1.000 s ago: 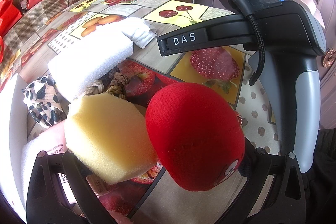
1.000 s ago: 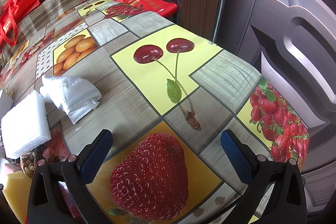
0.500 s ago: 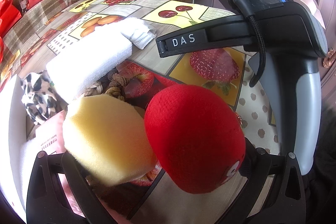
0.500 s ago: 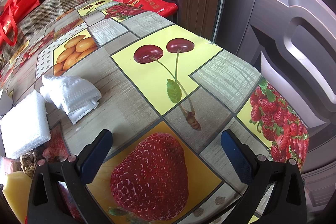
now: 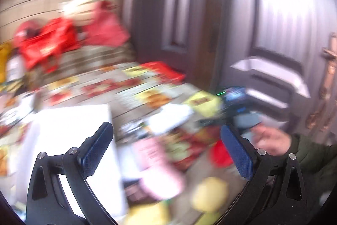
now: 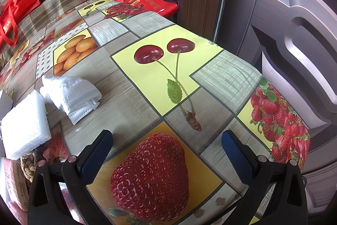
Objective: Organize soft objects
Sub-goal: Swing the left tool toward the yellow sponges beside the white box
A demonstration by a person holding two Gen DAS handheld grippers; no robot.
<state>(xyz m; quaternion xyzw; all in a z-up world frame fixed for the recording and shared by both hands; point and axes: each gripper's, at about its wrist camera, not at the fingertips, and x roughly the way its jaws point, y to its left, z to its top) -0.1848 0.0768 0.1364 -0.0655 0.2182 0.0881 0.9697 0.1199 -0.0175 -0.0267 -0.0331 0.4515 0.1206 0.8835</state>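
Observation:
The left wrist view is smeared by motion. My left gripper (image 5: pixel 166 134) is open and holds nothing, high above the table. Below it lie a yellow sponge (image 5: pixel 210 193), a red plush (image 5: pixel 220 154), a pink pack (image 5: pixel 155 161) and a large white slab (image 5: pixel 73 125). A hand (image 5: pixel 271 140) holds the other gripper at the right. My right gripper (image 6: pixel 167 140) stands open over the printed strawberry, empty. To its left are a white foam block (image 6: pixel 25 125), folded white masks (image 6: pixel 71 92), a coil of rope (image 6: pixel 31 163) and the pink pack (image 6: pixel 14 182).
The fruit-print tablecloth (image 6: pixel 126 81) ends at a rounded edge on the right, close to a dark door (image 6: pixel 294 35). Red bags (image 6: pixel 12 12) and a checked cover sit at the far left. A red bag (image 6: pixel 147 1) lies beyond the table's far end.
My left gripper has swung up and away, blurring its view. The yellow sponge and red plush that filled its jaws now lie lower, apart from it. The right gripper has not moved.

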